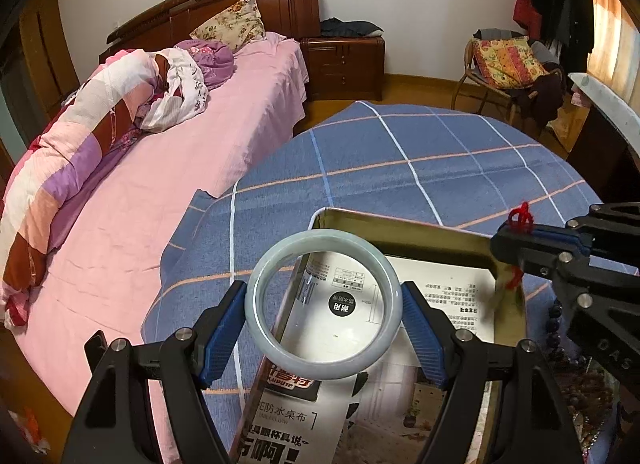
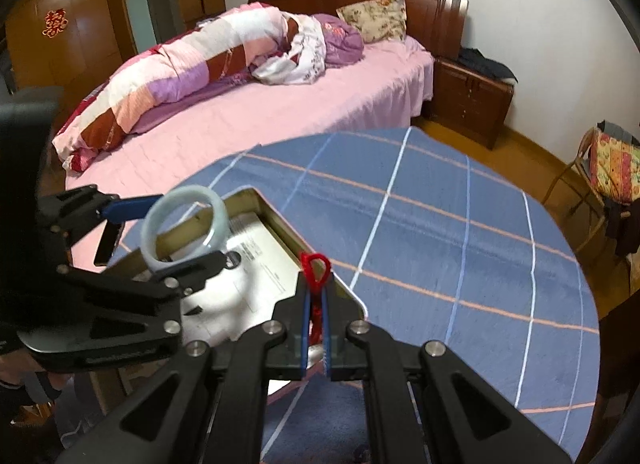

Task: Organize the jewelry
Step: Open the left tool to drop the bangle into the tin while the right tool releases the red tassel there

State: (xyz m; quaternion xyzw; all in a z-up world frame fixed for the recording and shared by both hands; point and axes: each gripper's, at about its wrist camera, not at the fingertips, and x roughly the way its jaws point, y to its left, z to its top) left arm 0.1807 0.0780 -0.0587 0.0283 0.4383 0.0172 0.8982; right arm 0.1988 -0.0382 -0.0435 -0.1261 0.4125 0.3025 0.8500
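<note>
Between the blue pads of our left gripper (image 1: 324, 314) sits the pale green jade bangle (image 1: 323, 303), clamped across its width, hole facing fwd, hovering over the shallow gold tin box (image 1: 404, 228), probably for dropping in. Our right gripper (image 2: 317, 318), beside it, pinches a red knotted cord (image 2: 316, 264), loop pointing fwd along the fingers.

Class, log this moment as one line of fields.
left gripper: shut on jade bangle | right gripper: shut on red cord | both above open tin box | surface: blue checked cloth
</note>
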